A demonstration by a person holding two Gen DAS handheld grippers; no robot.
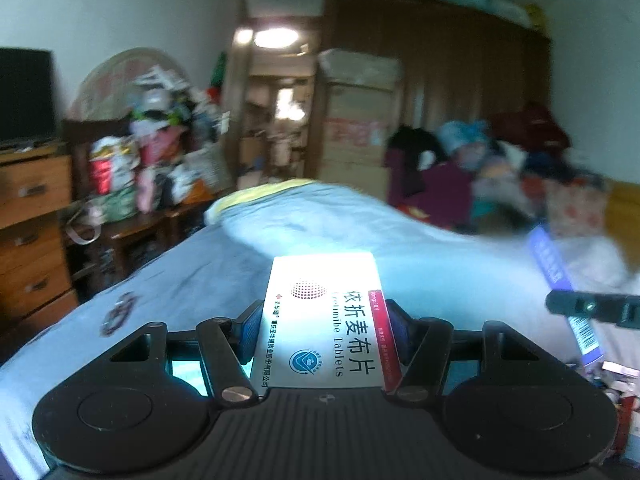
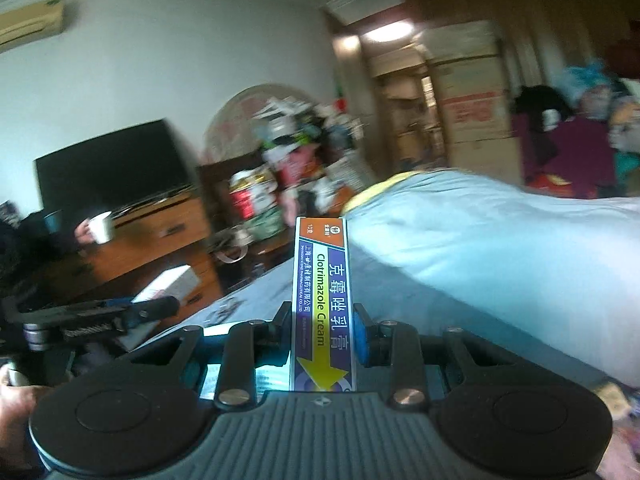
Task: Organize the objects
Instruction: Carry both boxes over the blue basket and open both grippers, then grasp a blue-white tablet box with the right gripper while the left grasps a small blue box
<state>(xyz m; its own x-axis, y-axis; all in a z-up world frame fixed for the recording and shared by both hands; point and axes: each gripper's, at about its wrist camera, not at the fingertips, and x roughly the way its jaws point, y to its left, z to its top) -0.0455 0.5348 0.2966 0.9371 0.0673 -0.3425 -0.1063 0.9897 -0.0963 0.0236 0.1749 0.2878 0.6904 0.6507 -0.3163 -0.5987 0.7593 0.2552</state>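
Open bed (image 1: pixel 192 276) ahead; quilt (image 1: pixel 360 224) beyond

Left gripper (image 1: pixel 325 330): raised, jaws clamped on a white box (image 1: pixel 320 320). Right gripper (image 2: pixel 323 332): raised, jaws clamped on a narrow carton (image 2: pixel 322 304). A hand (image 2: pixel 16 412) is seen at the left gripper's handle.

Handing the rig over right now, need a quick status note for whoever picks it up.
Left gripper: shut on the white tablets box, held up over the bed.
Right gripper: shut on the Clotrimazole cream box, also in the air above the bed.
Done: both boxes picked up.
Left: neither is placed yet, and no destination is visible in either view. More small items lie at the bed's right edge, too blurred to identify.
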